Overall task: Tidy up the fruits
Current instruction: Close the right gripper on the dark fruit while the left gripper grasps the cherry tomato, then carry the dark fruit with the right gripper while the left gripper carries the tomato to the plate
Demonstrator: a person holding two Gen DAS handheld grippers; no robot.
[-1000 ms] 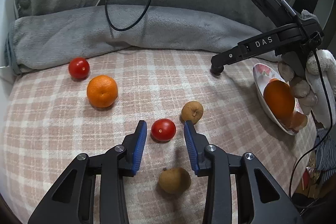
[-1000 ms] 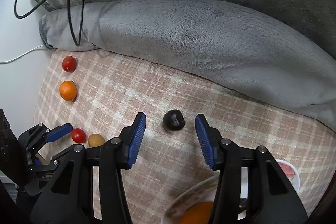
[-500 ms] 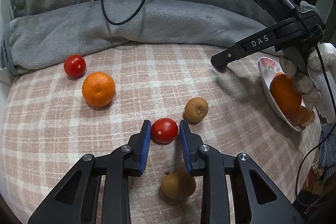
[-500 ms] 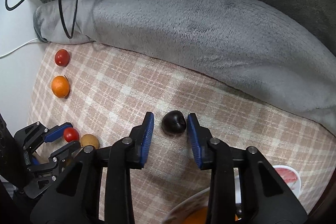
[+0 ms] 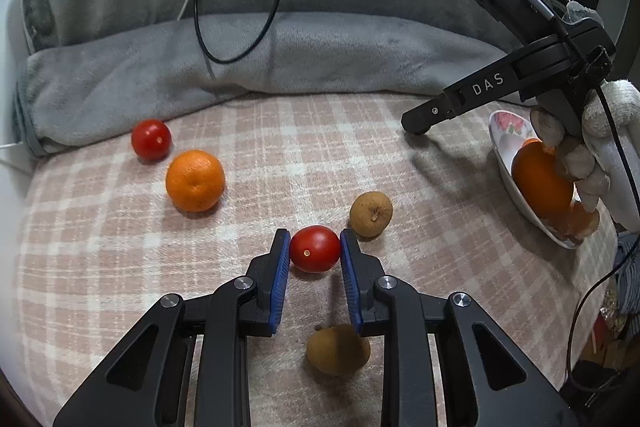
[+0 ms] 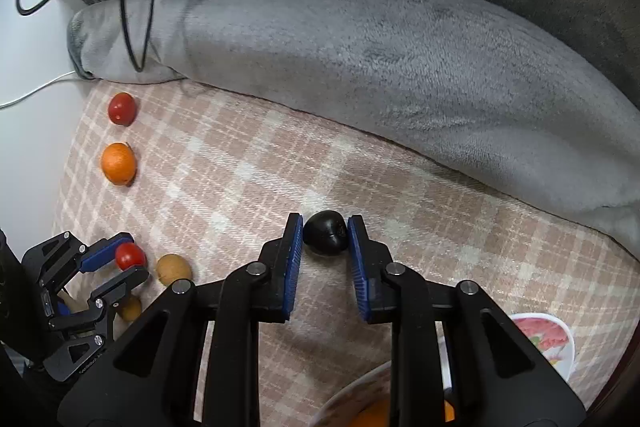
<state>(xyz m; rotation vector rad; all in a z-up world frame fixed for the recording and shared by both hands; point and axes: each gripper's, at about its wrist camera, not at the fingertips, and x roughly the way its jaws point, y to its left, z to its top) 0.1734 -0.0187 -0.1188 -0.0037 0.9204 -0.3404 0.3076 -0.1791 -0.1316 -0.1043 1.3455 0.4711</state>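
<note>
Left gripper point(image 5: 315, 251) jaws clamped on tomato point(image 5: 315, 249), resting on plaid bed point(image 5: 280, 147). Right gripper point(image 6: 325, 239) jaws clamped on dark fruit point(image 6: 325, 237), also on bed. Bowl point(image 5: 505, 143) lies right of left gripper, nearer right hand point(image 5: 580, 155); both lifts likely head there.

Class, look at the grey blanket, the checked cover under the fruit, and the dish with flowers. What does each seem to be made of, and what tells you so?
Grey blanket: probably plush fleece, matt; its surface looks fuzzy and it folds softly.
Checked cover: woven cloth, matt; the pink and cream plaid shows a thread grid.
Dish: likely glazed ceramic, perhaps melamine; smooth glossy white rim with a printed floral pattern.
</note>
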